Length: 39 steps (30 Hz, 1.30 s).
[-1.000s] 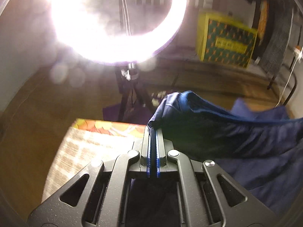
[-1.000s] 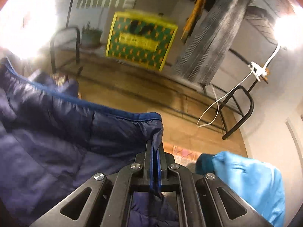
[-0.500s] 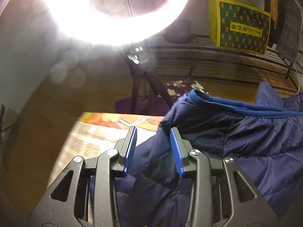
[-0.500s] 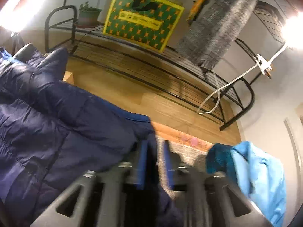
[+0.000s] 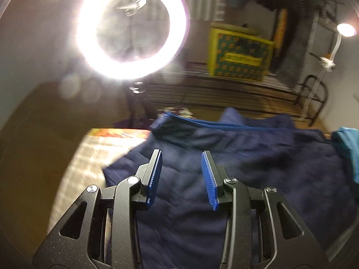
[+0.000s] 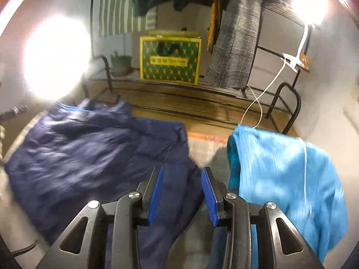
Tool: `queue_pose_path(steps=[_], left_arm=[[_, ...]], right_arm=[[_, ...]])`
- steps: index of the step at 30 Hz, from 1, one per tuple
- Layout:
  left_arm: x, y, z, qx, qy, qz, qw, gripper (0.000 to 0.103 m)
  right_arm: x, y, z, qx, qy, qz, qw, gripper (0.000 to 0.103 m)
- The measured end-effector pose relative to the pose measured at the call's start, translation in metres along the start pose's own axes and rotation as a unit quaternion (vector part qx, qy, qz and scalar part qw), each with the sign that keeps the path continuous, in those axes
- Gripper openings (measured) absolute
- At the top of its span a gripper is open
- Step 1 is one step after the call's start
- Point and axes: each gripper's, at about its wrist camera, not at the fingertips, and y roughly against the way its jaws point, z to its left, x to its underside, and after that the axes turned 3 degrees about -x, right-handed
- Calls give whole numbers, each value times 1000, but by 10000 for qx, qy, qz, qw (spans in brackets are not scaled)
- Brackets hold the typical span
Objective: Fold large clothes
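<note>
Clearly your left gripper stands parted and your right gripper is opening, both empty above the blurred navy jacket spread on the table, its near edge cut off.

Quilted matt navy jacket, ribbed blue pads

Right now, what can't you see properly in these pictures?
- Left wrist view: the yellow-green patterned box's label, smeared by motion blur.
- Right wrist view: the wall behind the bright round lamp, washed out by glare.
- Both views: the navy quilted jacket's near part, hidden behind the black gripper frames.
</note>
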Motion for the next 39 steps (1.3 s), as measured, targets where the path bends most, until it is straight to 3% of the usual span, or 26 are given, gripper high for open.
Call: queue_pose_path(steps=[3,6,9,12,15,20,26,31,34,36,39], left_arm=[[14,20,-25,389,13,88,9992,38],[40,36,-66,945,-113,419,9946,38],[64,38,-108,1239,-444,646,9892,38],[96,40,-149,1293,-911,794,9842,38],[125,18,-173,890,-1416,928,9815,38],[136,10,-170,930,-1250,909,9836,38],[121,27,-144,1354,-535,957,9847,38],[87,72,-118,1380,-387,457,9886,38],[65,104,-101,1523,-161,168,9881,38],[54,118,-91,1580,4,-11,9874,38],[45,120,-84,1593,111,-117,9871,38]], right_arm=[[25,28,12,-281,-277,-66,9992,36],[48,36,39,-446,-269,140,9985,36],[65,34,58,-284,-107,450,9985,36],[84,29,63,-125,-40,677,9976,36],[103,17,48,-40,-359,940,9949,36],[130,9,25,-178,-873,1318,9873,36],[127,69,10,-368,-1298,693,9884,40],[125,151,10,-353,-1347,-198,9901,45],[125,192,8,-497,-1631,-709,9828,55],[130,208,7,-651,-1924,-918,9748,68],[141,196,11,-976,-2339,-866,9635,72]])
